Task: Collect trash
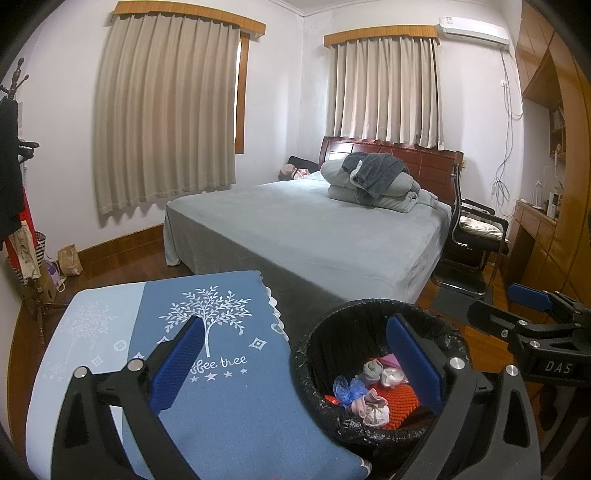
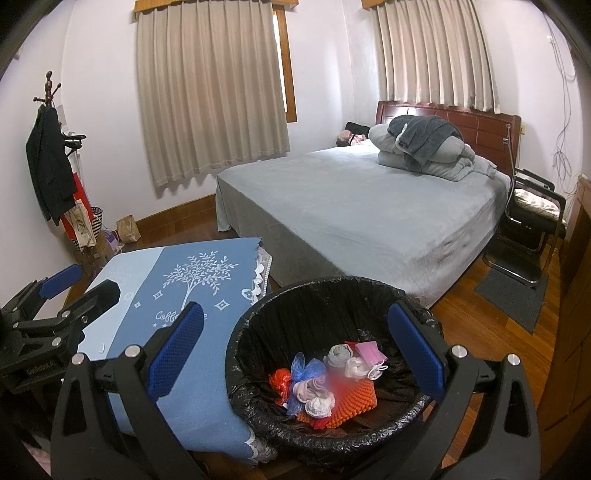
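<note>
1. The table (image 1: 221,406) at my nine o'clock looks bare of litter.
2. The bin (image 2: 258,332) sits at twelve, holding the trash (image 2: 325,384).
3. My left gripper (image 1: 295,373) and right gripper (image 2: 295,354) gape empty; I judge collecting is done, so next comes checking for strays.

This is a bedroom in a home. A wide bed (image 1: 314,229) with a grey-blue cover and a dark wooden headboard (image 1: 399,155) carries folded bedding (image 1: 373,181), beige curtains (image 1: 166,110) hang over two windows, and an air conditioner (image 1: 472,29) sits high on the wall. A coat stand (image 2: 48,147) hung with clothes, a chair (image 1: 476,236) beside the bed and a wooden floor (image 2: 480,332) complete it.
</note>
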